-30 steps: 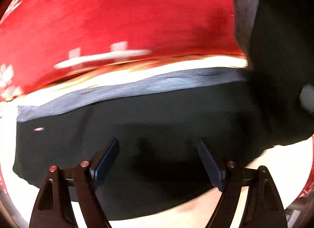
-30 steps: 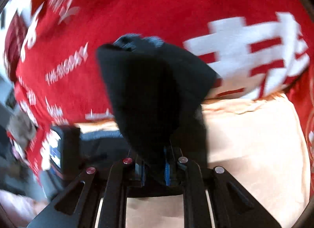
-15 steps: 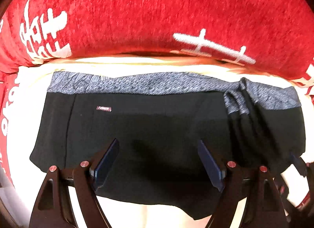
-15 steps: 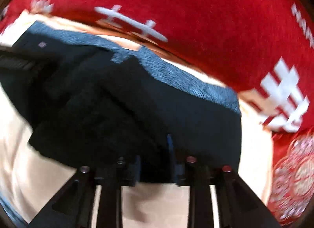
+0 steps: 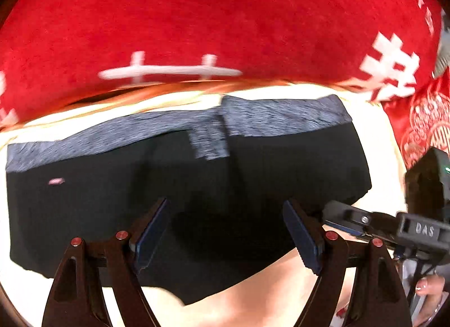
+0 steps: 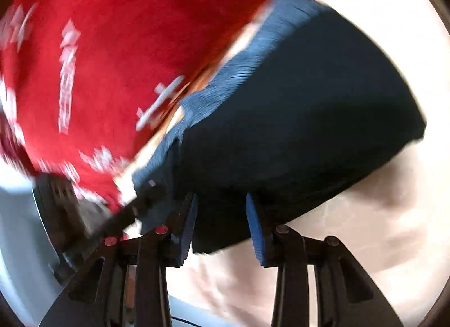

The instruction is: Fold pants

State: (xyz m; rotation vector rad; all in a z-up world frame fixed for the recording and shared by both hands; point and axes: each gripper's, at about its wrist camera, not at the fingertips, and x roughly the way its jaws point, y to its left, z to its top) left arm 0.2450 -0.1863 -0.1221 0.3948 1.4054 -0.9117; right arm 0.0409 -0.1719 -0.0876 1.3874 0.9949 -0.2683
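Pale cream surface (image 5: 374, 296), red blanket (image 5: 225, 17) with white characters behind, warm light

A: Where does the left camera look from?

B: It sits behind the left gripper (image 5: 225, 231) and looks steeply down, close over the black pants (image 5: 112, 200).

A: And the right camera?

B: It sits behind the right gripper (image 6: 220, 224), very near, tipped sideways and blurry.

A: What do both see?

B: The pants (image 6: 309, 119), the red blanket (image 5: 225, 17) behind them, and the pale sheet (image 6: 351, 242).
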